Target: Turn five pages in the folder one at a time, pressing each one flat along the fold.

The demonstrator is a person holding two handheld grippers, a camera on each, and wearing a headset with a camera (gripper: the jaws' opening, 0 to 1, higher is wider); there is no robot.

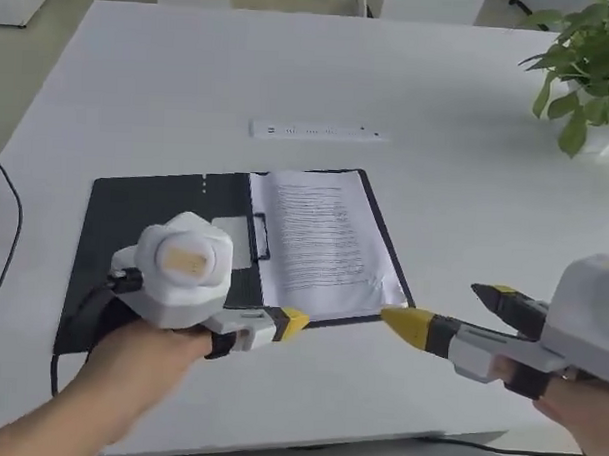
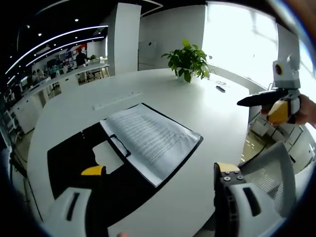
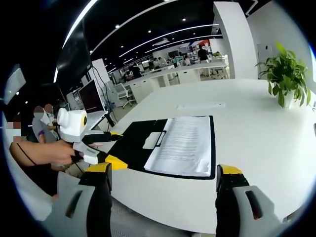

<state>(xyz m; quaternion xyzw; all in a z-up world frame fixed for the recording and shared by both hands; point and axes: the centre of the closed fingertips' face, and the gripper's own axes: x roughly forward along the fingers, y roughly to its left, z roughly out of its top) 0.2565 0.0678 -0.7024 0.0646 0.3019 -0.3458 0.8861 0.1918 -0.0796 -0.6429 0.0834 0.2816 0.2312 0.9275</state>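
A black folder (image 1: 145, 217) lies open on the white table, its left cover bare. A stack of printed pages (image 1: 324, 239) lies flat on its right half, under a clip (image 1: 259, 236) at the fold. My left gripper (image 1: 277, 317) hovers open over the folder's near edge, pointing right. The right gripper (image 1: 452, 307) is open too, just off the folder's near right corner, not touching the pages. The left gripper view shows its own jaws (image 2: 160, 170) wide apart, the pages (image 2: 148, 138) and the right gripper (image 2: 276, 106). Between the right gripper's jaws (image 3: 164, 169) lie the folder (image 3: 133, 138) and the left gripper (image 3: 116, 148).
A white socket strip (image 1: 318, 130) lies on the table beyond the folder. A potted plant (image 1: 590, 68) stands at the far right. A black cable (image 1: 4, 228) hangs off the left side. The table's front edge (image 1: 307, 443) runs just below both grippers.
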